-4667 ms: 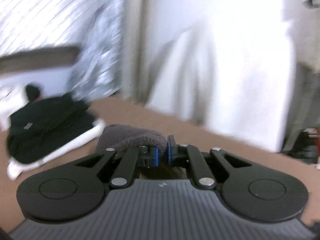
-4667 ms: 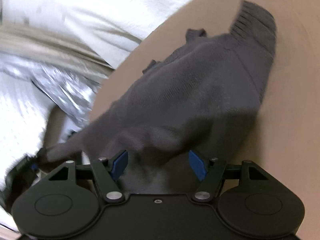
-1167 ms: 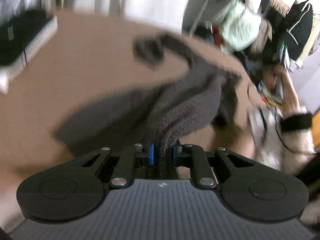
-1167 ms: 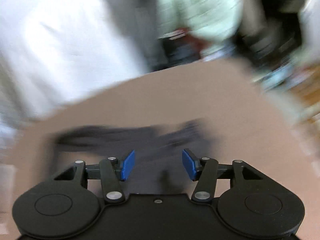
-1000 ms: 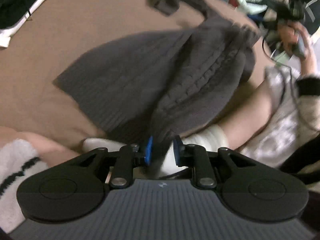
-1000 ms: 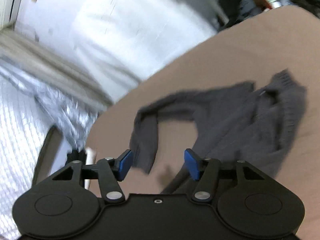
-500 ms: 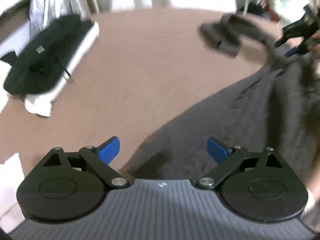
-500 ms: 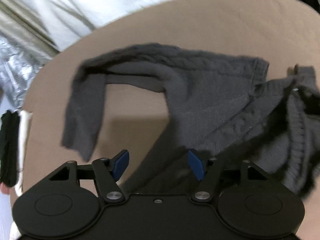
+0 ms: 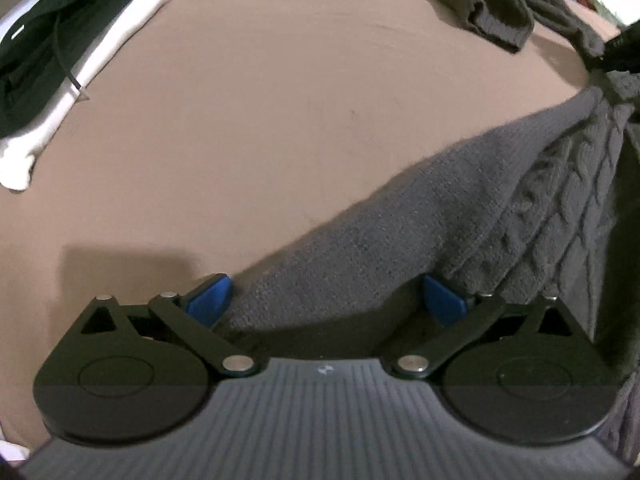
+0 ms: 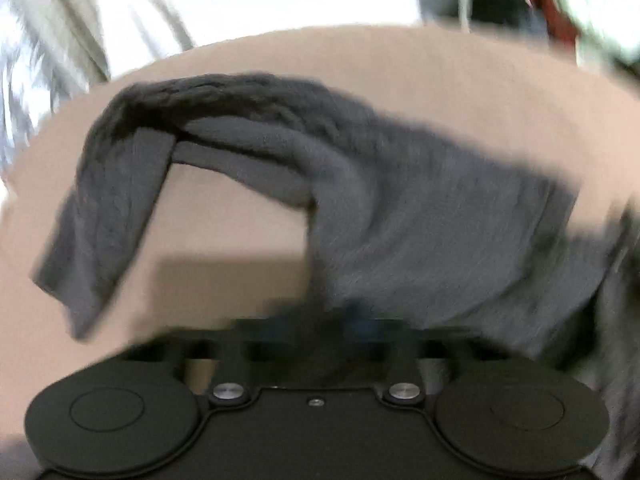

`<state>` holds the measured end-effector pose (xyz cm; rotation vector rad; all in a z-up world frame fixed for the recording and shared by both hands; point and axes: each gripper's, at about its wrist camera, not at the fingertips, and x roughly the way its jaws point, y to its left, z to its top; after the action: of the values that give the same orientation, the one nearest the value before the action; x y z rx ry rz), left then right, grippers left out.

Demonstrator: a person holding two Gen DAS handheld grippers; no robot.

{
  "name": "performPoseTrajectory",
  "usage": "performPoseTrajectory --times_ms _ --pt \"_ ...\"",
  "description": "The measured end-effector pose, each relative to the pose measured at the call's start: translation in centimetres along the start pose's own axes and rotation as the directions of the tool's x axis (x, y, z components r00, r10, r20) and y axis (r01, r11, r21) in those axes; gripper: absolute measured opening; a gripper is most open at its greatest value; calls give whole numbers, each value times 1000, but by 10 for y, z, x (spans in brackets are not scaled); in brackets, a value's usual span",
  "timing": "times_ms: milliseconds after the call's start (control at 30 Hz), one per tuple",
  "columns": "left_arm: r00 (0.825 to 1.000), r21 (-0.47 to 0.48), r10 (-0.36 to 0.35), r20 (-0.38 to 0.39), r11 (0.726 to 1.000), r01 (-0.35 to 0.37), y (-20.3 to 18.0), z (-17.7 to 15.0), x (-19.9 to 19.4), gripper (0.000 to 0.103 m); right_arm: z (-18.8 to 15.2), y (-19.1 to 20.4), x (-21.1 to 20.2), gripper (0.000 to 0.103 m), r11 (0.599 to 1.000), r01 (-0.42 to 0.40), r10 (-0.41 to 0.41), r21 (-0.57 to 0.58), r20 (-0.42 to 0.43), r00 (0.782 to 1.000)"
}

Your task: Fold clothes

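Note:
A dark grey cable-knit sweater lies on the brown surface. My left gripper is open, its blue pads on either side of the sweater's hem edge. One sleeve lies folded at the far right. In the right wrist view the sweater spreads ahead with a sleeve bent down to the left. My right gripper is blurred; its pads appear closed together on the sweater's edge.
A black garment lies on a white folded one at the far left of the surface. White cloth and a clutter of clothes stand beyond the far edge.
The left gripper has let go of the sweater, opened wide and dropped low over the hem. The right gripper has moved in and closed on the sweater's near edge.

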<state>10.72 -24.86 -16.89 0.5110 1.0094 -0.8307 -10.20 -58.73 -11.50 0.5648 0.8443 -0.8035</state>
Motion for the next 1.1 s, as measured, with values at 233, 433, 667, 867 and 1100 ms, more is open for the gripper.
performPoseTrajectory --times_ms 233,433,667,867,1100 --pt "999 -52 -30 -12 998 29 2 7 3 103 12 -24 -72 0 995 -84 62 53 335 940" --pt "999 -86 -53 0 995 53 2 2 3 103 22 -44 -51 6 986 -109 74 130 248 966" --pt "989 -152 -120 82 980 131 -1 4 -23 22 10 -52 -16 74 904 -233 252 359 -6 968" --pt "987 -55 -103 123 992 110 -15 -5 -37 24 7 -23 0 83 964 -105 133 244 -100 986" --pt "984 -40 -174 42 984 176 -7 -6 -1 103 11 22 37 99 998 60 -62 -22 -72 996"
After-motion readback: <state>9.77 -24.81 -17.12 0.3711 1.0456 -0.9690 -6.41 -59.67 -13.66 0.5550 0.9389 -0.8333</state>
